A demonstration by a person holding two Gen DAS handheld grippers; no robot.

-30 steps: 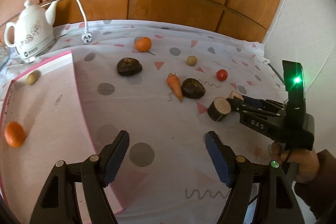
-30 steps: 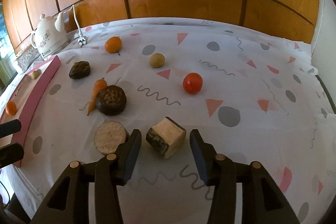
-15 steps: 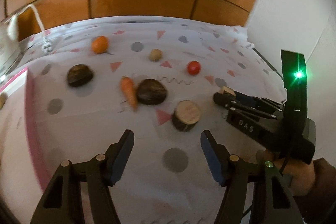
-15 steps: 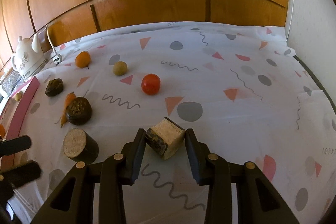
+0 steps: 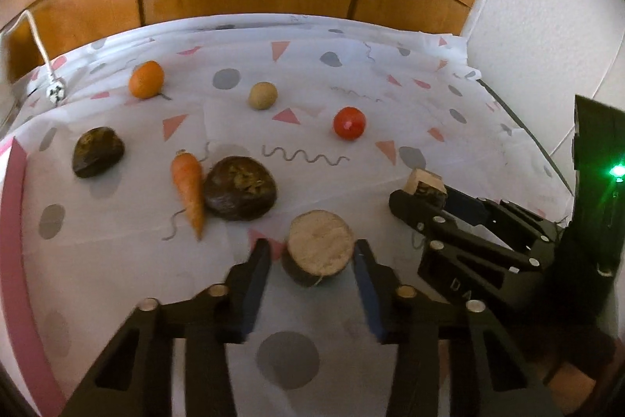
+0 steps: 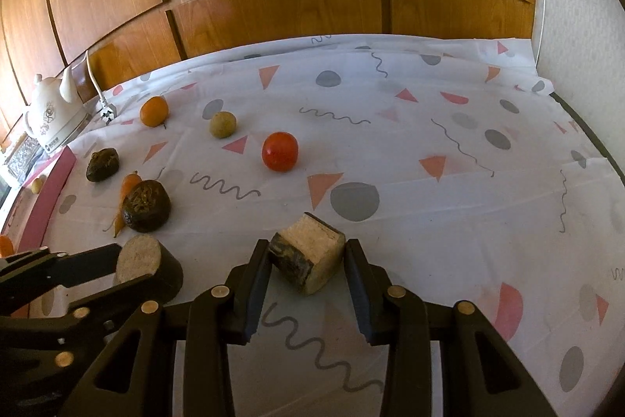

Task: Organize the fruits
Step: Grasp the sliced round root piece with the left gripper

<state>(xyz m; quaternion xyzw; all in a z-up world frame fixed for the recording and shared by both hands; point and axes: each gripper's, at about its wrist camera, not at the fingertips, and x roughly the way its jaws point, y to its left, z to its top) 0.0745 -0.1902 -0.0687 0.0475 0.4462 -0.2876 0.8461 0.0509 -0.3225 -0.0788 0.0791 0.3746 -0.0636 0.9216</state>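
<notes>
Left wrist view: the left tongs angle down toward the surface, their jaws closing around a round cut piece with a pale top and dark rind. The right pad looks to touch its side; a sliver of gap shows at the left pad. Beyond the left jaw lie a carrot touching a dark brown lump, and farther left another dark lump. Far ahead sit an orange, a small tan fruit and a tomato. To the right, the right tongs reach in low, clamped on a blocky cut piece.

Right wrist view: the right tongs tilt downward, narrow, both pads pressed on the blocky cut piece, which rests on the cloth. At lower left the left tongs flank the round piece. A white teapot stands far left.
</notes>
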